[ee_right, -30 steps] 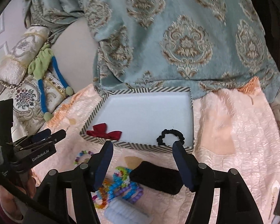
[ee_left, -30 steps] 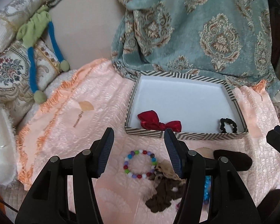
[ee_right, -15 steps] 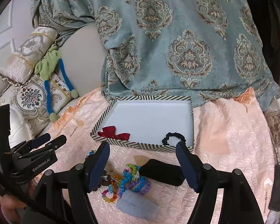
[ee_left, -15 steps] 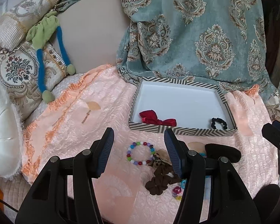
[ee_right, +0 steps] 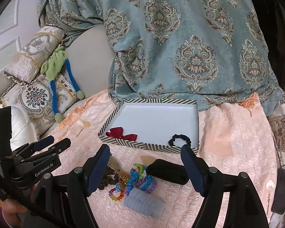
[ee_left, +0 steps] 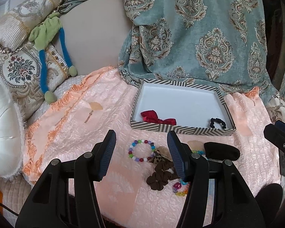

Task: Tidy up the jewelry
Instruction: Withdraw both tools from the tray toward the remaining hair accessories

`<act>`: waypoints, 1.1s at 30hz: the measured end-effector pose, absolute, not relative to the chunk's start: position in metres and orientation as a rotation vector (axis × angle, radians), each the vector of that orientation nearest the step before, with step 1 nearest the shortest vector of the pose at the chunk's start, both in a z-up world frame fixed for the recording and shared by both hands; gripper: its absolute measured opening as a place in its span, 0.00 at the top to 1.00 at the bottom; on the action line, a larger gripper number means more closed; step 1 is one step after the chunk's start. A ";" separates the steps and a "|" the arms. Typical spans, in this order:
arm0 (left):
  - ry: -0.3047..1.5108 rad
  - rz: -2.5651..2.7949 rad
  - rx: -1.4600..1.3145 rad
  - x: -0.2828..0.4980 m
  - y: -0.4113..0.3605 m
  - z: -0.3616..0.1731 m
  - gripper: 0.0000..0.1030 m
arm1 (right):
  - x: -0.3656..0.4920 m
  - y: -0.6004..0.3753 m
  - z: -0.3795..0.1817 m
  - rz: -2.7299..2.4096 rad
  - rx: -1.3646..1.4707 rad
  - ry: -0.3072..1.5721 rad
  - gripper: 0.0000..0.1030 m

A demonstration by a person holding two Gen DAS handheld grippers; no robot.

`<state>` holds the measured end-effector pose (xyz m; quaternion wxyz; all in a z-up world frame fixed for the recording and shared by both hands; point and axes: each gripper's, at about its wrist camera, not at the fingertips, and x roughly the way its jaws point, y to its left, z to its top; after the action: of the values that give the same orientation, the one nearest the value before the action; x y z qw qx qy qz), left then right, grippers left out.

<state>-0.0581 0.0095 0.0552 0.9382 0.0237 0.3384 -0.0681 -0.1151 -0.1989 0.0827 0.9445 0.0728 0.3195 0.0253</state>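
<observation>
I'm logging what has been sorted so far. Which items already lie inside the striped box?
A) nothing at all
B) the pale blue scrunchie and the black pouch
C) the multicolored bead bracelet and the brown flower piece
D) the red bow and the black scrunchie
D: the red bow and the black scrunchie lie inside the striped box, near its front wall; the other pieces lie outside on the pink cloth.

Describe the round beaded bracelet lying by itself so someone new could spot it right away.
Find the striped box on the pink cloth. Just in front of its left end lies the beaded bracelet, an open ring of separate round beads in many colours. Unlike the tangled pile to its right, it lies flat.
</observation>
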 end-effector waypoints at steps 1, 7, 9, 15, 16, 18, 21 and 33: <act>0.691 -0.140 0.049 -0.059 0.010 0.055 0.46 | -0.116 -0.199 0.083 0.053 0.148 0.651 0.26; 0.714 -0.147 0.023 -0.058 0.019 0.056 0.46 | -0.120 -0.202 0.082 0.054 0.152 0.660 0.26; 0.729 -0.154 -0.009 -0.055 0.027 0.057 0.46 | -0.122 -0.204 0.082 0.055 0.155 0.661 0.25; 0.786 -0.186 -0.079 -0.048 0.039 0.051 0.46 | -0.118 -0.215 0.069 0.040 0.173 0.690 0.23; 0.806 -0.198 -0.086 -0.046 0.039 0.047 0.46 | -0.118 -0.217 0.067 0.039 0.178 0.697 0.23; 0.864 -0.224 -0.092 -0.040 0.038 0.035 0.46 | -0.115 -0.222 0.060 0.035 0.193 0.710 0.23; 0.928 -0.239 -0.072 -0.034 0.031 0.019 0.46 | -0.108 -0.234 0.046 0.024 0.213 0.733 0.23; 1.101 -0.280 0.045 -0.016 -0.002 -0.044 0.46 | -0.062 -0.263 -0.024 0.025 0.169 0.944 0.23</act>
<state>-0.0160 -0.0023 -0.0445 0.8428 0.0213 0.5212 -0.1326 -0.0616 -0.2627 -0.0242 0.8871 0.0811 0.4542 0.0118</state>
